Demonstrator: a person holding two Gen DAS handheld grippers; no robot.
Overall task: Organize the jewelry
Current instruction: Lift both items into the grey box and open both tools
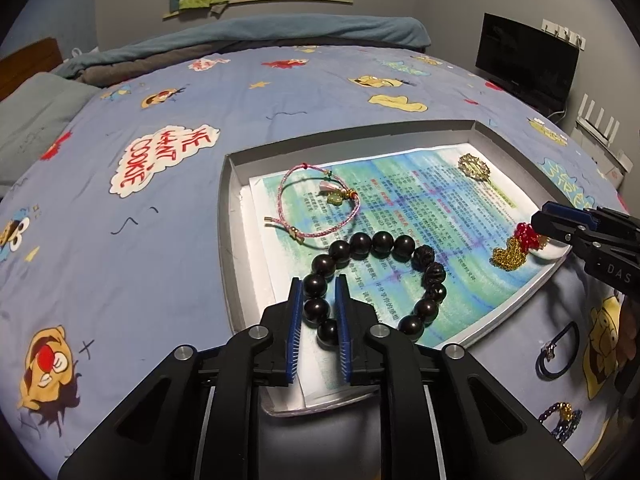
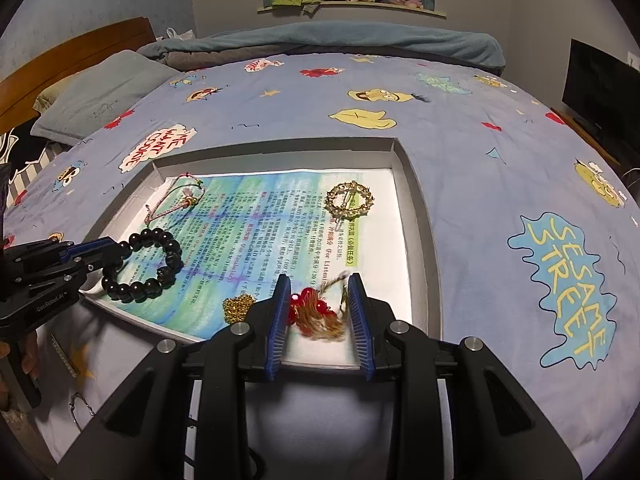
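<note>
While both my grippers sit at the near edge of the tray, the relation that matters is on the left: the dark bead bracelet lies straight ahead of my left gripper, w/ the near-left arc of its loop running between the blue pads. That arc runs roughly along the finger direction, so the pads straddle a few beads side-on. Jaws look narrowed around those beads, but I can't tell if they actually pinch or just flank them. The rest of the loop rests on the printed paper lining the tray.

My right gripper is spread wide, not gripping. The red bead and gold tassel piece lies between its pads, blurred, nearer the left pad; a small gold chain heap sits just left of it. So right hand is nearest that piece, left hand nearest the bracelet.

Also in the tray: pink cord bracelet far-left, gold wreath brooch far-right.

Writing I can read: "ME WANT COOKIE" and "SESAME STREET" on the bedspread, "GenRobot.AI" on the left gripper body, "DAS" on the right one. Paper's text is Chinese mostly, too small; "For Listening" approx legible.
</note>
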